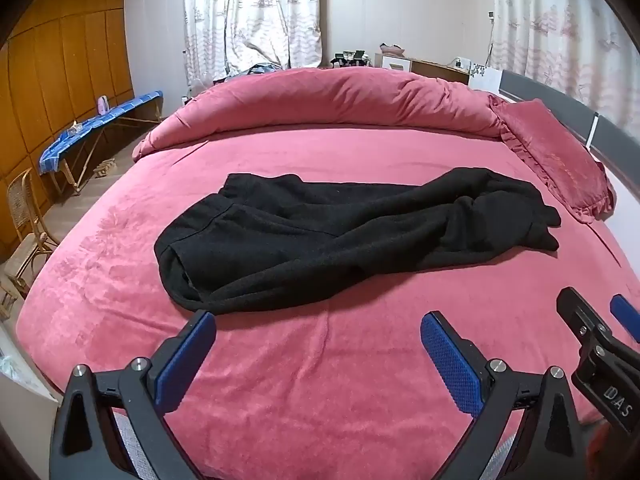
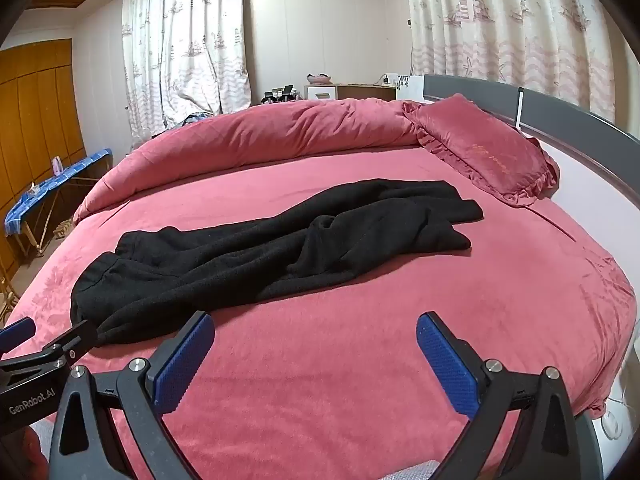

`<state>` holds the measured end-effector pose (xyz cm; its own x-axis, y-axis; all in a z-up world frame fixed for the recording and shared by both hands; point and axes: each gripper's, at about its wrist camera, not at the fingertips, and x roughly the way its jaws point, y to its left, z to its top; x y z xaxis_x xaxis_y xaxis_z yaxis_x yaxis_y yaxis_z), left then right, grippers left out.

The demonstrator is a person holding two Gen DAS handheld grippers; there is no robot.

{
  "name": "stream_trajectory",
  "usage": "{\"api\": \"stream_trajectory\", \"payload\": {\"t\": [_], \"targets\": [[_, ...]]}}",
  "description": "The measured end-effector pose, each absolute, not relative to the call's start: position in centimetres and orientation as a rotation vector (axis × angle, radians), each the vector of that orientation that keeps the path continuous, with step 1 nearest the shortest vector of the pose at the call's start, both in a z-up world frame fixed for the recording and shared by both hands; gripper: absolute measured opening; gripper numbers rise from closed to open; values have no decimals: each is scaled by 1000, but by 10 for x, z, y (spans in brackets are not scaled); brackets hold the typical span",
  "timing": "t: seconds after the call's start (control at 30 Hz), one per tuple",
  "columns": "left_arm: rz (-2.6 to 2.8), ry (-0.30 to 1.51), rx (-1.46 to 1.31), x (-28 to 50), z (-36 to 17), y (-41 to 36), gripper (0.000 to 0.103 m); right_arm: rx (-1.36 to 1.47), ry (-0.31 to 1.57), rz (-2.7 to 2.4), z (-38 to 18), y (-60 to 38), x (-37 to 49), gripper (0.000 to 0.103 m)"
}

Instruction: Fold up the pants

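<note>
Nearest, left gripper [image 1: 318, 334] and right gripper [image 2: 314, 332], jaws spread wide and empty, hovering just short of the black pants [image 1: 340, 236]. Pants lying rumpled lengthwise mid-bed on the pink sheet [image 1: 320, 380], waistband leftward. Beyond the pants, rolled pink duvet [image 1: 340, 100]; right of them, pillow [image 1: 560, 168].

Even indoor light, sharp, fisheye-warped edges

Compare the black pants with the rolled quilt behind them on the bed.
The black pants lie low, rumpled and spread lengthwise in the middle of the bed; the rolled quilt is pink, puffy and bunched in a long ridge along the far edge. The pants contrast with the sheet; the quilt matches it. Both run crosswise in these views.
</note>
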<state>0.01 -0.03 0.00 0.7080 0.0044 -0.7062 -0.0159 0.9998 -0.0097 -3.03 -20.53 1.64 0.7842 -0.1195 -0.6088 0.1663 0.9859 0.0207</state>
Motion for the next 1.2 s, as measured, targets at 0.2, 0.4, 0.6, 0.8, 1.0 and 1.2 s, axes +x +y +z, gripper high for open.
{"api": "stream_trajectory", "payload": {"t": [0.2, 0.4, 0.6, 0.8, 1.0, 1.2], "targets": [[10, 798, -13, 3, -2, -2, 103, 81, 659, -148, 18, -205, -30, 103], [10, 807, -32, 0, -7, 3, 103, 89, 661, -142, 11, -206, -27, 103], [8, 813, -40, 1, -8, 5, 103, 87, 666, -137, 10, -208, -28, 103], [10, 819, -35, 1, -9, 4, 103, 79, 671, -133, 8, -205, -27, 103], [10, 827, -34, 2, -11, 3, 103, 79, 675, -132, 7, -204, -27, 103], [8, 832, -29, 3, -13, 3, 103, 78, 681, -130, 3, -203, -27, 103]]}}
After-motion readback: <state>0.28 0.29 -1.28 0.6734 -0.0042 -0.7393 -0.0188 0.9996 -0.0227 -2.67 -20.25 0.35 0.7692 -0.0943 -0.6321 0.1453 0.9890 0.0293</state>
